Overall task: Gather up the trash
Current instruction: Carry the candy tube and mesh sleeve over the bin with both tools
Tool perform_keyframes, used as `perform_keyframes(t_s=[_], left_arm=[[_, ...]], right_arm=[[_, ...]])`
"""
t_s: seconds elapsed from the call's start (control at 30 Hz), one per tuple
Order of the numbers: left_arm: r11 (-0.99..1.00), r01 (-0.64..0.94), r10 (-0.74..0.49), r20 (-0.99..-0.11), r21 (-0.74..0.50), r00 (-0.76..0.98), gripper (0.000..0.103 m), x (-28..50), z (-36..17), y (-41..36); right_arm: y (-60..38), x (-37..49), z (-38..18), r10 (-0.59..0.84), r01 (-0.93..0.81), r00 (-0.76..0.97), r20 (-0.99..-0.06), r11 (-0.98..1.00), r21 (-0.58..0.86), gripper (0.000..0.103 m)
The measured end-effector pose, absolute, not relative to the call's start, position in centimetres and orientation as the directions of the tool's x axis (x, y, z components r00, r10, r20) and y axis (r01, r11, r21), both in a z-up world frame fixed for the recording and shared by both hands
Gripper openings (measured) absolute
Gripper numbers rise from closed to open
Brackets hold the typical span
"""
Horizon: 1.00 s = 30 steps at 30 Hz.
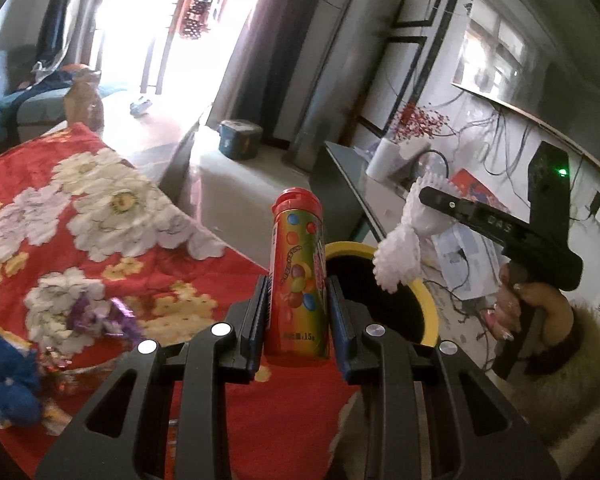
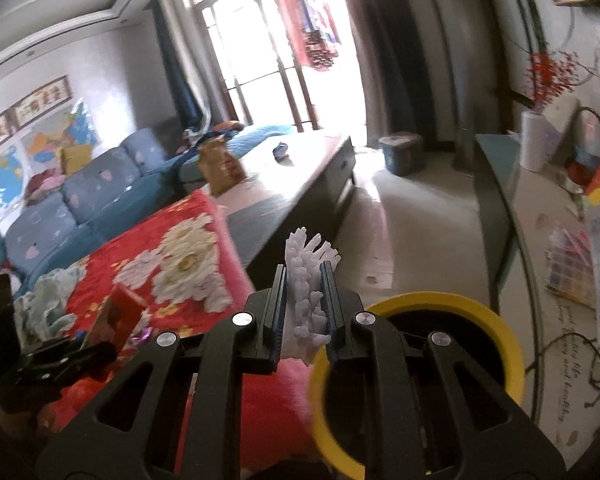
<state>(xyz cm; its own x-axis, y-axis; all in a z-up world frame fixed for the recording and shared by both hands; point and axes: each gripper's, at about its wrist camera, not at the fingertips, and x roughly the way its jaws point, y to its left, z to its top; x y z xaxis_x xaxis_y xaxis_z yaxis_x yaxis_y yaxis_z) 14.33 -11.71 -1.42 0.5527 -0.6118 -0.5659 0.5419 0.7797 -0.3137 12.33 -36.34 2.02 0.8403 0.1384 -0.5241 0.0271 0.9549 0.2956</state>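
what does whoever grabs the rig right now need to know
Left hand-held gripper: shut on the candy tube, held upright beside the yellow-rimmed bin.
Right hand-held gripper: shut on a white paper wad, held at the bin's opening.
Done: both pieces are picked up; neither is dropped yet.
Left: release both into the bin, then fetch what lies on the red floral blanket: the purple foil wrapper and the blue crumpled scrap. What the bin already holds cannot be seen.
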Motion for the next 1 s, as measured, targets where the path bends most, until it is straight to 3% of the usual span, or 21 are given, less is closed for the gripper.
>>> perform_keyframes(t_s=[0.4,1.0], left_arm=[[0.722,0.621,-0.657,-0.585,-0.307,0.475,0.027,14.0,-2.4,-17.5],[0.659,0.689,-0.680,-0.630,-0.301,0.375,0.027,14.5,-5.2,-24.9]], right_arm=[[-42.3,11.4,0.4,-0.044,0.212,0.840,-0.542,0.944,0.252,0.012],[-46.4,10.9,-2.2,-0.159,0.338,0.792,-0.589,0.918,0.207,0.012]])
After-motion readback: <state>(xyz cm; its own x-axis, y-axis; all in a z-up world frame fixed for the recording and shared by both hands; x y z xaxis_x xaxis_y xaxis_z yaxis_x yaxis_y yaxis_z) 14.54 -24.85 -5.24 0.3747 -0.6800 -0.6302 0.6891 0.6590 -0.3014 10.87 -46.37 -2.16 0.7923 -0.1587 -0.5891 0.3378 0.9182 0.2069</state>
